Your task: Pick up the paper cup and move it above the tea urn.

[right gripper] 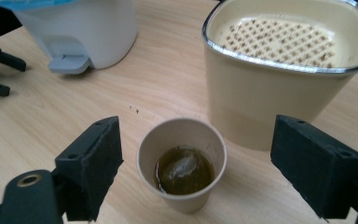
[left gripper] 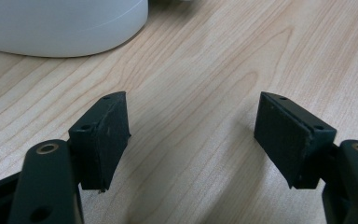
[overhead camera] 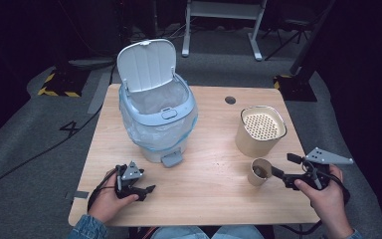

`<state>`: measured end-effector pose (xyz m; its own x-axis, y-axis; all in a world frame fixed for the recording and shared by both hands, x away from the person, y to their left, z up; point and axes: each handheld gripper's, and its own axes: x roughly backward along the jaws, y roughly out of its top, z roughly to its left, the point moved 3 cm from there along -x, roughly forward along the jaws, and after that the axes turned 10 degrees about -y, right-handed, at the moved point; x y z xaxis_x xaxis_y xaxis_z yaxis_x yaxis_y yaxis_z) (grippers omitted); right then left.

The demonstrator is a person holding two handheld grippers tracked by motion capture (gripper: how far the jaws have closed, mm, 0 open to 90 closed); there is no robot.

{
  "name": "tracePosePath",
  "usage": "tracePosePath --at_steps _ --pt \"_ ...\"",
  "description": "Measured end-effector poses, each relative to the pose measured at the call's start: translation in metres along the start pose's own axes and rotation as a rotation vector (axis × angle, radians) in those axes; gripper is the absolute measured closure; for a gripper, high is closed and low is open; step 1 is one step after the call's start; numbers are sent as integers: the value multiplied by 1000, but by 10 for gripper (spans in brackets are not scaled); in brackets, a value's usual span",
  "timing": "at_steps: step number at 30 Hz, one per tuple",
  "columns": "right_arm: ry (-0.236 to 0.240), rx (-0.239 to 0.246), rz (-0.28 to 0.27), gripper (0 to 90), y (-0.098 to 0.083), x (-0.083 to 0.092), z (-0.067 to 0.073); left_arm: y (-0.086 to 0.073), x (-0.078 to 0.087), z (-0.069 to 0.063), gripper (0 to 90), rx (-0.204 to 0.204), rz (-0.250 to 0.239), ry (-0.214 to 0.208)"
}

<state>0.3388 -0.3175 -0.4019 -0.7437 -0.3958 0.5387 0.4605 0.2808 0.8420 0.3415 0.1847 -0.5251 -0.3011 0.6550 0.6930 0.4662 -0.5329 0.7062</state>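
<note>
We have the small tan paper cup (right gripper: 182, 165) with a dark brownish liquid and something pale floating in it standing upright on the light wooden table (overhead camera: 204, 184), just in front of the right tool (right gripper: 193, 163). In the right gripper view the cup sits between the two black pads, a little nearer the left pad than the right, and neither pad touches its wall, so this tool is released with its jaws spread wide around nothing yet. In the high view the right tool (overhead camera: 292, 167) lies level, pointing leftward at the cup (overhead camera: 260, 172), which stands right at its fingertips.

That is the relation our next move turns on: the cup's axis runs straight up, the jaws straddle it from the side, and we judge that a short push forward would bring the pads to either flank (keeping it upright matters, given the liquid).

Just behind the cup stands the cream-coloured, rounded-square container with a perforated insert and a metal rim (right gripper: 284, 70), near enough that the far pad could brush it.

The left tool (left gripper: 191, 140) rests near the table's front edge, also released and empty, well apart from the cup, beside the base of the white and pale-blue pedal bin with its lid up (overhead camera: 156, 119). The right hand (overhead camera: 328, 196) is plainly the nearer one.
</note>
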Motion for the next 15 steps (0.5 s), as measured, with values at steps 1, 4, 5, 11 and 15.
tracePosePath --at_steps 1,4,5,11,15 --pt "3 1 1 170 -3 0 0 0 0 0 268 1 0 1" --pt "6 19 11 170 -18 -2 1 0 0 0 268 1 0 1" --pt "7 21 18 169 -21 -2 2 0 0 0 268 0 0 1" --pt "-9 41 24 163 -45 -9 3 0 0 0 267 1 0 2" --pt "9 29 40 163 -56 -13 2 0 0 0 267 1 0 2"
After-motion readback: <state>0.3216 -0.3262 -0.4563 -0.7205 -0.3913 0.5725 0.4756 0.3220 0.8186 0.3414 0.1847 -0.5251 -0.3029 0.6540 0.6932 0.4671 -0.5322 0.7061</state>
